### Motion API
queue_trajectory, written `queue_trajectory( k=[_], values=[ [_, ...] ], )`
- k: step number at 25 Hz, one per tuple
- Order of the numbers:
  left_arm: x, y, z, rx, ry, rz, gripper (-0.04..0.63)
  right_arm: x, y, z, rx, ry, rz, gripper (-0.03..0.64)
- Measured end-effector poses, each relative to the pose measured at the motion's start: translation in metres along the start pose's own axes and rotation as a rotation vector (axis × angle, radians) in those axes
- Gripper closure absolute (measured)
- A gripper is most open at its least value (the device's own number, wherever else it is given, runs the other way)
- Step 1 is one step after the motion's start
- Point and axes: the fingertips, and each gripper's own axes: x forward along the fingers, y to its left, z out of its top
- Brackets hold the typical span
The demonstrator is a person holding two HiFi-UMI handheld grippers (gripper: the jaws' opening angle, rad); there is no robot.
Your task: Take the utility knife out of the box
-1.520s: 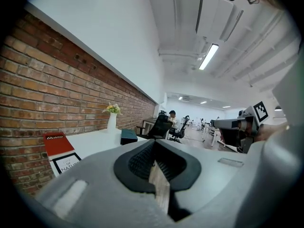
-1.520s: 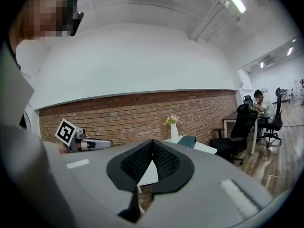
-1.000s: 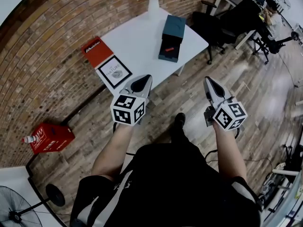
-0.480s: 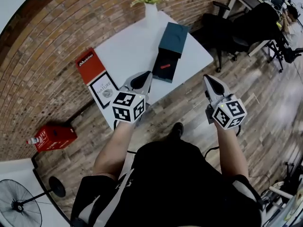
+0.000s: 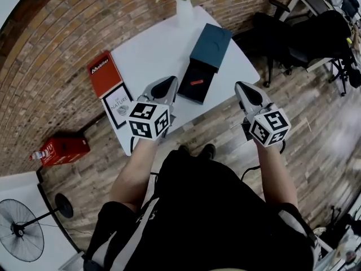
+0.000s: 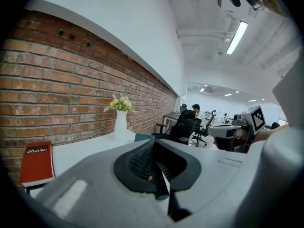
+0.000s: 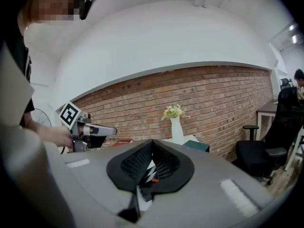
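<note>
I've closed in on the white table [image 5: 149,52]. My left gripper [image 5: 164,85] and right gripper [image 5: 243,89] now hang at its near edge, both pressed together and empty. The red utility knife [image 5: 196,82] lies in the open box [image 5: 210,41] between them, untouched but within reach.

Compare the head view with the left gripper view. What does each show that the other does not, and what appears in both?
Only the head view shows the red crate and the floor fan down on the wooden floor. Only the left gripper view shows the ceiling light and a seated person far off in the office. Both show the white table, the vase of flowers, the red book and the right claw.
</note>
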Motion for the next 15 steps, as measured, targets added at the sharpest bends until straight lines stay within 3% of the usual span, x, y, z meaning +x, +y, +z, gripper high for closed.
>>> queue_trajectory(
  k=[15],
  values=[
    [0.012, 0.088, 0.017, -0.046, -0.041, -0.053, 0.589, 0.106, 0.020, 0.013, -0.092, 0.111, 0.011, 0.615]
  ],
)
